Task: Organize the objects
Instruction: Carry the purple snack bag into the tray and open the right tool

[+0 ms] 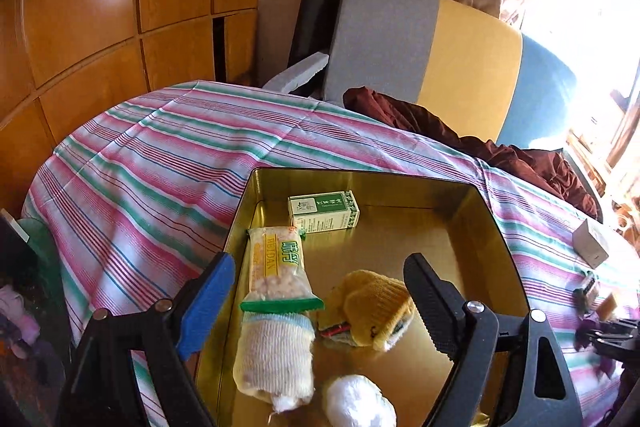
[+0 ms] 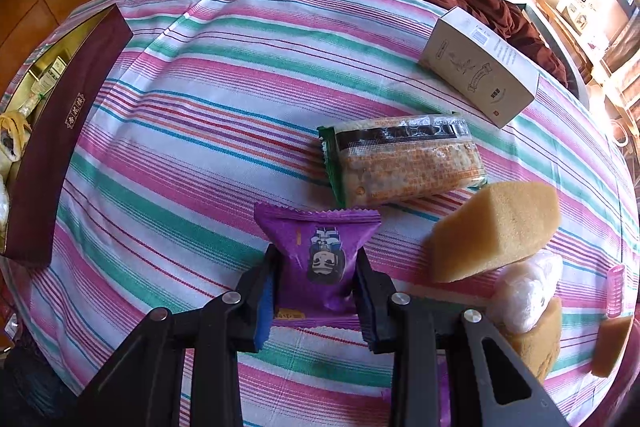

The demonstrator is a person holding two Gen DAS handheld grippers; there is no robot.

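In the left wrist view a gold tin box (image 1: pixel 492 227) sits on the striped tablecloth. It holds a green carton (image 1: pixel 324 209), a yellow snack pack (image 1: pixel 276 269), a rolled white sock (image 1: pixel 274 357), a yellow glove (image 1: pixel 372 307) and a white ball (image 1: pixel 358 405). My left gripper (image 1: pixel 320 303) is open and empty above the tin. In the right wrist view my right gripper (image 2: pixel 316 281) is shut on a purple snack packet (image 2: pixel 320 259) on the cloth.
A cracker pack (image 2: pixel 404 159), a white box (image 2: pixel 480 67), yellow sponges (image 2: pixel 496 231) and a white wrapped lump (image 2: pixel 528 287) lie near the right gripper. The tin's maroon side (image 2: pixel 60 139) is at the left. A chair (image 1: pixel 428 43) and brown cloth (image 1: pixel 440 131) stand behind the table.
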